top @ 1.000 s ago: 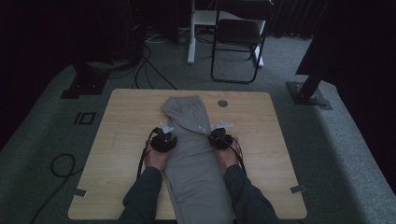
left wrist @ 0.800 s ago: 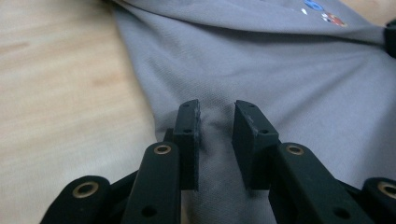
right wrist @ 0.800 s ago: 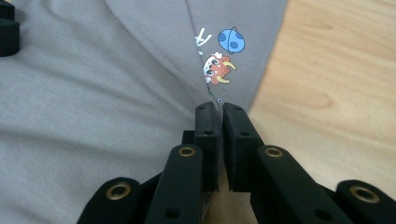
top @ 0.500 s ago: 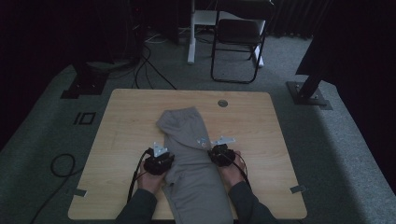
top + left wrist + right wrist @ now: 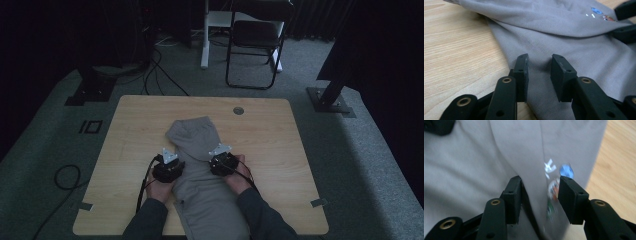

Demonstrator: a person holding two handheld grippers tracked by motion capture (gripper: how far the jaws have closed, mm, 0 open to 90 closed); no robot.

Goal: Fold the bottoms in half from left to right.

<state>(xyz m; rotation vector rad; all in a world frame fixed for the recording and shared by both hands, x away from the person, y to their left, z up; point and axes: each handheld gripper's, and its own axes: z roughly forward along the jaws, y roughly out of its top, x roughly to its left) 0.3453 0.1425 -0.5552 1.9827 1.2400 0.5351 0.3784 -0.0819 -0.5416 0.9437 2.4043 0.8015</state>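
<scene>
Both grippers sit on the grey garment (image 5: 202, 170), the left gripper (image 5: 169, 167) at its left edge and the right gripper (image 5: 223, 161) at its right, and both have come back toward the person over the last second. Each set of jaws stands apart with nothing clamped between them: in the left gripper view cloth lies flat under the open gap, and in the right gripper view the jaws straddle a fold and a small coloured print (image 5: 554, 182) without pinching it.

On the table (image 5: 135, 130), the garment lies down the middle, running from mid-table to the near edge between the person's forearms. A second ago its far end reached further up the table; now that end is doubled back over the body, so the piece looks shorter. My reading is that a fold has just been laid and let go, and the next step is probably pressing it flat or taking a fresh hold.
</scene>
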